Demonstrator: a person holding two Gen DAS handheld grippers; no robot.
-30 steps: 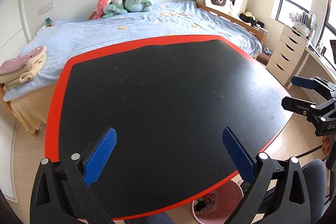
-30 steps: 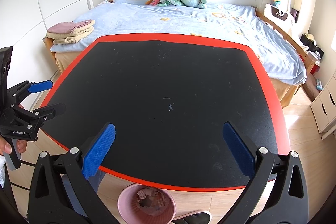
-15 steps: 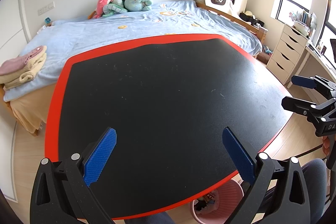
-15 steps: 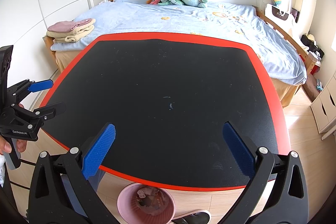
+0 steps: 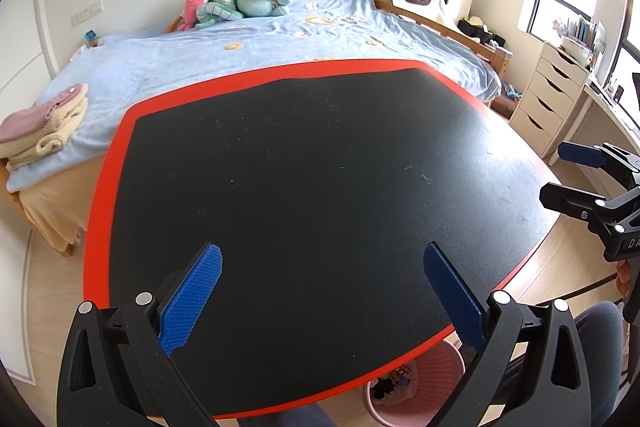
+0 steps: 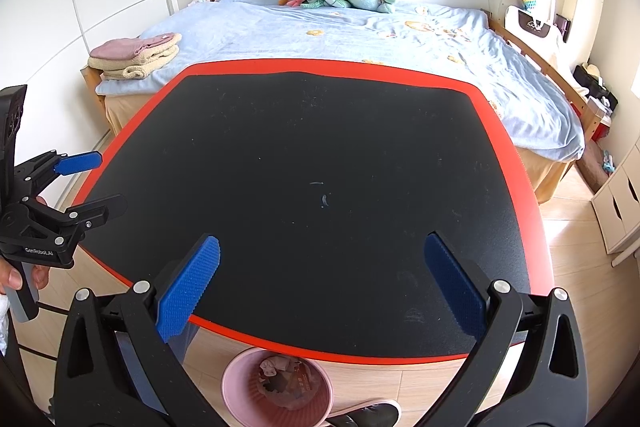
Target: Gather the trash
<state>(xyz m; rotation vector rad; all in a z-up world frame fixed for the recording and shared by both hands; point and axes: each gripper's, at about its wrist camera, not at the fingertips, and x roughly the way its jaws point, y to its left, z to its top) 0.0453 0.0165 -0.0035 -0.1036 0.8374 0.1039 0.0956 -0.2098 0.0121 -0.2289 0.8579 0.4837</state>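
Almost nothing has moved since the earlier frames: both claws hang where they were, and the view over the counter matches, bar a slight drift. The left claw is spread wide and holds nothing; the right claw is likewise wide open and empty.

No piece of trash big enough to grip shows on the black top, only specks and a pale scuff ahead of the right claw, too small to tell what it is. The trash lies in the pink bin on the floor, just under the counter's near red edge. From the right claw the bin is below and a little left of centre; from the left claw the same bin is below and to the right, partly hidden by a finger. So the bin sits between the two claws, and I cannot tell which one is nearer.

The task looks done, or close to it. A shoe lies just beside the bin. The bed stands beyond the far edge, drawers to the right; room above the counter is free.
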